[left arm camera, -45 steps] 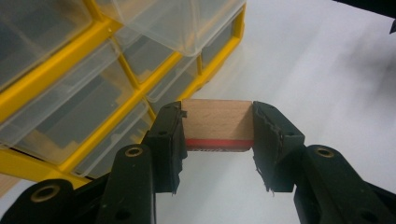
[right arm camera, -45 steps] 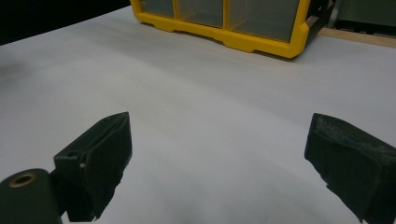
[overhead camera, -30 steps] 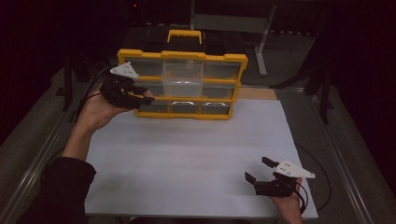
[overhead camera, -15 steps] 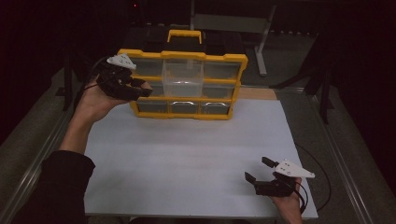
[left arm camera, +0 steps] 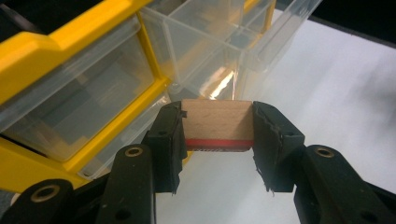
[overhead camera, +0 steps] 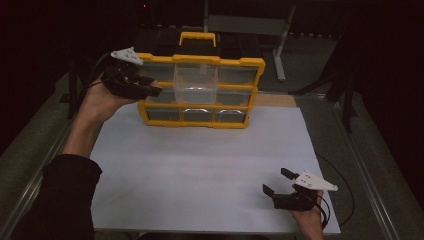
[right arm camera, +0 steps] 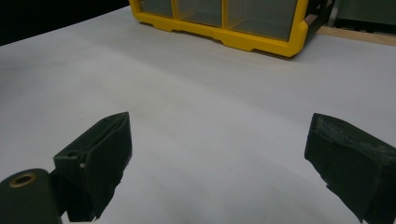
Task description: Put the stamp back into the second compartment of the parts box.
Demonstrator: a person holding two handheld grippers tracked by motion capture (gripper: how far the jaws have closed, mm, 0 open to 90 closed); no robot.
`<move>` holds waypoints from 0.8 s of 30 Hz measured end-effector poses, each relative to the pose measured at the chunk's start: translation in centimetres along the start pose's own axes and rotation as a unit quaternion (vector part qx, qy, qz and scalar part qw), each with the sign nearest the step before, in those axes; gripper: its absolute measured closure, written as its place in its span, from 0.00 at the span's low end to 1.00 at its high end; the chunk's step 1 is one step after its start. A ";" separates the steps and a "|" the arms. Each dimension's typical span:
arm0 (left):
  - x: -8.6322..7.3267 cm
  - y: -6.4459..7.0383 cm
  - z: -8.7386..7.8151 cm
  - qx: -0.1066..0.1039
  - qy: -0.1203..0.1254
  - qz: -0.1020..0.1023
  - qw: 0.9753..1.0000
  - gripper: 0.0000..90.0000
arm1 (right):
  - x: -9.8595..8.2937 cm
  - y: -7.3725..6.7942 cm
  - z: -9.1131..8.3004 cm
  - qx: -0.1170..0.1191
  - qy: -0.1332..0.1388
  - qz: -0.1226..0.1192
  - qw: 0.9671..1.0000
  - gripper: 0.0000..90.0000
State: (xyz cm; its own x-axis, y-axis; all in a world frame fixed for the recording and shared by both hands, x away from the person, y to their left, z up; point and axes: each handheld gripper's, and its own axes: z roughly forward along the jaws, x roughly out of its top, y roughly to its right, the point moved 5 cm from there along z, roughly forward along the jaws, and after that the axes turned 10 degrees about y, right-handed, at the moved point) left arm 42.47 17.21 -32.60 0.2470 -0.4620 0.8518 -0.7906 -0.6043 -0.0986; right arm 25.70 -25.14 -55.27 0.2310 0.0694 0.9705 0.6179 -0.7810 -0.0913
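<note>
The left gripper point(left arm camera: 217, 135) is clenched on one wooden block point(left arm camera: 217, 125), a pale piece with a red stripe along its lower edge, pinched by its two end faces so that the long side lies across the jaws. Held that way, the block's broad face stays free, which suits lowering it flat into a container. In the high view this gripper point(overhead camera: 150, 87) is raised off the table at the upper left corner of the organizer point(overhead camera: 200, 90), its jaws pointing toward the one clear drawer point(overhead camera: 195, 82) that is pulled out of the middle of the case. The drawer looks to be left open as the target for the block; the block sits just short of it, not yet over it, and is not resting on anything.

The right gripper point(overhead camera: 282, 189) rests low on the table's near right corner, well apart from the organizer, its jaws spread wide with nothing between them. It seems parked out of the way, since one hand can carry the block alone.

Counted: one block, one organizer with a yellow frame and one yellow handle point(overhead camera: 198, 37) on top, one drawer drawn out. Three clear drawer fronts show along the bottom row; the rows above are partly covered, so their count cannot be told. One white sheet point(overhead camera: 200, 175) covers the table.
</note>
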 end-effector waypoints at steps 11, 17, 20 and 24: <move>1.2 -0.3 -0.1 0.004 0.004 0.001 1.000 0.62 | 0.0 -0.1 -0.1 0.001 -0.001 0.005 1.000 0.08; 1.9 -0.5 0.0 0.009 0.004 0.003 1.000 0.62 | 0.0 -0.1 0.0 0.002 -0.002 0.002 1.000 0.08; 2.6 -0.5 0.0 0.012 0.005 0.004 1.000 0.62 | 0.0 0.0 0.0 0.001 -0.001 0.005 1.000 0.08; 3.3 -0.4 0.1 0.014 0.006 0.006 1.000 0.62 | 0.0 -0.1 0.0 0.004 -0.004 0.002 1.000 0.08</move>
State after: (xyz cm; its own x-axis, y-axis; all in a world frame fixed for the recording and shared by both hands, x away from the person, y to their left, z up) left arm 43.69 15.86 -29.82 0.2309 -0.4623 0.8561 -0.7775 -0.6167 -0.1233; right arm 25.64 -25.09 -55.26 0.2401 0.0720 0.9681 0.6226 -0.7765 -0.0967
